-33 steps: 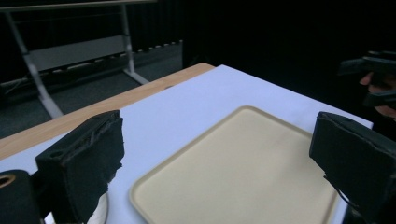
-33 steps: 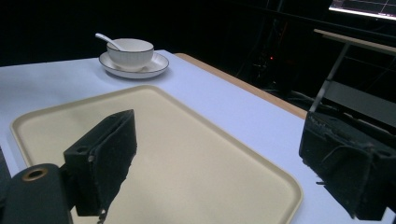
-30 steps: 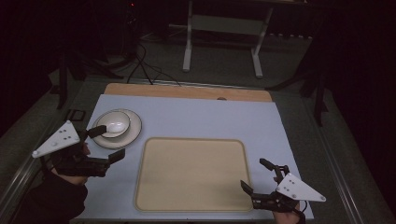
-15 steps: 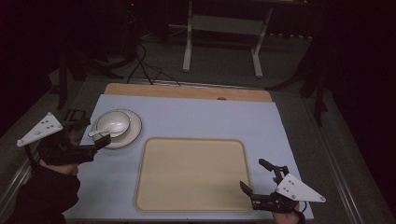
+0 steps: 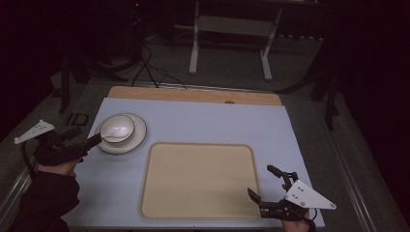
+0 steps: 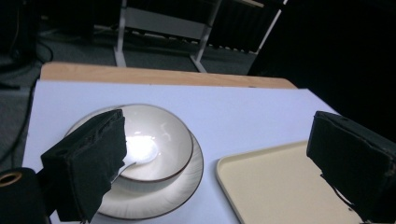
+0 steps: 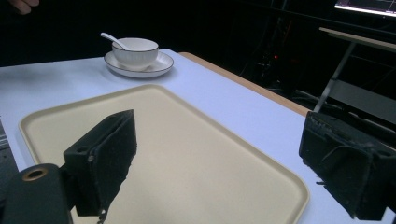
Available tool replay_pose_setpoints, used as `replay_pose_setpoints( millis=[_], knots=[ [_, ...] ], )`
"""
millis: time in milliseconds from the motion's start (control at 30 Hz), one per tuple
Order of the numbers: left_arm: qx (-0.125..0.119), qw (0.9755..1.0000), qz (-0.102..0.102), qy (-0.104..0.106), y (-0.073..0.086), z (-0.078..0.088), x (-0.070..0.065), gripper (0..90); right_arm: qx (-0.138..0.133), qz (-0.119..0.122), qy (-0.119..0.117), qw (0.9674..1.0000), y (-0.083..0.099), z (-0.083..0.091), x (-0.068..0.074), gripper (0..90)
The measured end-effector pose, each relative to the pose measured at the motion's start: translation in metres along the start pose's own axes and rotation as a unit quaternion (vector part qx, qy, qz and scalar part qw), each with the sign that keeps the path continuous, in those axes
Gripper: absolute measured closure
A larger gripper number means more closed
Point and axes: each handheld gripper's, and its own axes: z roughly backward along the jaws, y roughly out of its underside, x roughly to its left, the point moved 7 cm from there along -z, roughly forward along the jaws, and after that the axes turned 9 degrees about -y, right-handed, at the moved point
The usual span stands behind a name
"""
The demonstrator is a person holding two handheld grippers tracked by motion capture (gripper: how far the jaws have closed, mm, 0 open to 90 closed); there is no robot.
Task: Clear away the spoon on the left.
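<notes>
The left gripper (image 5: 92,141), jaws spread, is held at the 9 o'clock side of the bowl (image 5: 117,127), close to the spoon (image 5: 110,136) handle. If it is closed off-centre, the spoon may be flipped or the bowl pushed off its saucer (image 5: 138,137). The right gripper (image 5: 266,186) is also spread, at the 4 o'clock corner of the tray (image 5: 198,179).

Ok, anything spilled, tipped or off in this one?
Nothing stands out. The bowl sits upright on its plate with the spoon resting inside, the tray lies flat and bare, and no spill shows on the table. Both grippers are open.

Readable text: none on show from any camera.
Labels, brands, numbers: nothing legible.
Signs: none to read out here, folks.
</notes>
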Motion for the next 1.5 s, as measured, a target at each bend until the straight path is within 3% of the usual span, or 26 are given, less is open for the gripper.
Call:
replay_pose_setpoints(
  millis=[200, 333, 467, 600, 833, 1000, 1067, 1233, 1267, 1367, 1500],
  knots=[
    [0.029, 0.9984, 0.047, -0.014, 0.015, -0.011, 0.017, 5.3, 0.006, -0.001, -0.001, 1.0, 0.001, -0.001, 0.0, 11.3],
    [0.043, 0.9949, 0.091, -0.01, 0.022, -0.017, 0.027, 5.3, 0.007, 0.001, -0.001, 1.0, 0.001, -0.002, 0.001, 11.4],
    [0.052, 0.9911, 0.123, -0.004, 0.028, -0.022, 0.035, 5.4, 0.011, 0.001, -0.002, 0.9999, 0.002, -0.002, 0.001, 11.3],
    [0.076, 0.9833, 0.165, -0.005, 0.036, -0.029, 0.044, 6.5, 0.015, -0.001, -0.002, 0.9999, 0.003, -0.003, 0.001, 11.4],
    [0.081, 0.97, 0.229, -0.002, 0.045, -0.038, 0.057, 15.7, 0.016, 0.001, -0.003, 0.9999, 0.003, -0.003, 0.002, 11.4],
    [0.092, 0.9639, 0.25, -0.005, 0.049, -0.046, 0.064, 22.1, 0.019, -0.001, -0.005, 0.9998, 0.004, -0.004, 0.002, 11.4],
    [0.096, 0.9598, 0.264, -0.003, 0.052, -0.049, 0.066, 26.3, 0.021, -0.001, -0.006, 0.9998, 0.004, -0.004, 0.002, 11.4],
    [0.096, 0.957, 0.274, -0.013, 0.055, -0.054, 0.071, 37.5, 0.022, 0.001, -0.007, 0.9997, 0.004, -0.004, 0.002, 11.4],
    [0.099, 0.9546, 0.281, -0.01, 0.056, -0.058, 0.072, 37.5, 0.022, 0.001, -0.007, 0.9997, 0.004, -0.004, 0.002, 11.4],
    [0.099, 0.9512, 0.292, -0.015, 0.058, -0.061, 0.074, 41.2, 0.024, 0.001, -0.006, 0.9997, 0.005, -0.004, 0.002, 11.4],
    [0.096, 0.9486, 0.301, -0.011, 0.059, -0.063, 0.076, 49.4, 0.024, 0.001, -0.006, 0.9997, 0.005, -0.004, 0.002, 11.4]
  ],
)
